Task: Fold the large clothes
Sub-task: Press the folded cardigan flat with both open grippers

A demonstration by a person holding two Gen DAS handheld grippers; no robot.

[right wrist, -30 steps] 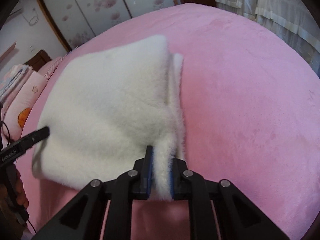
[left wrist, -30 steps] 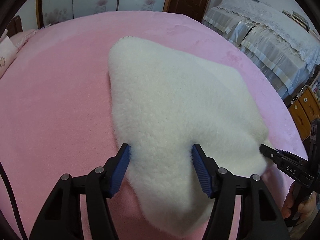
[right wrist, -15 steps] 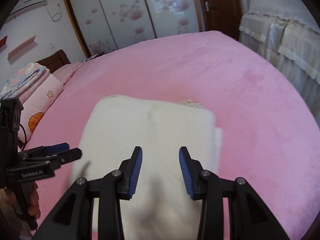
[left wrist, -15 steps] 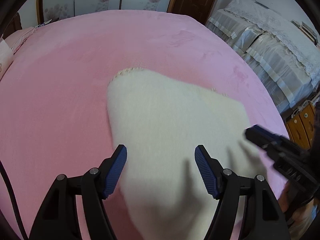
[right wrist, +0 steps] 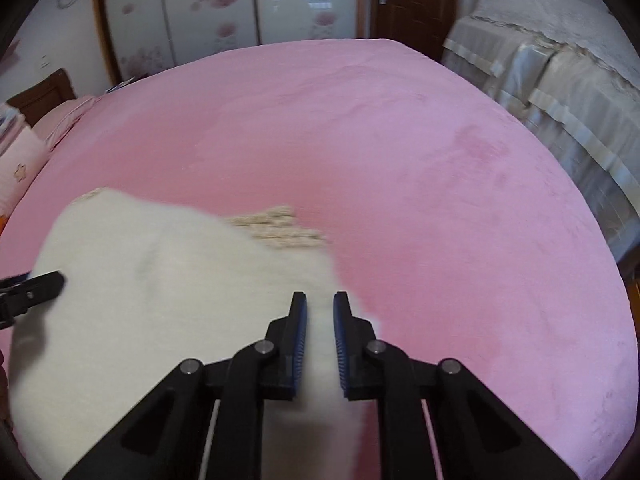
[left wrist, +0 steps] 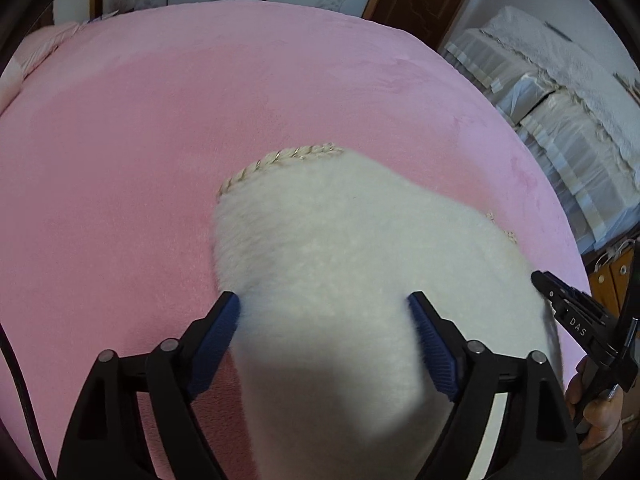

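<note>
Your left gripper (left wrist: 324, 336) stands wide over the near part of the fluffy white garment (left wrist: 360, 280), which lies folded on the pink bed (left wrist: 120, 160). Your right gripper (right wrist: 320, 320) is narrow, white fleece between its pads; whether it pinches, you can't tell.

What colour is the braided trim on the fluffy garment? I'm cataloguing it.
Beige-gold braided trim on the white fluffy garment; clearest in the left wrist view.
</note>
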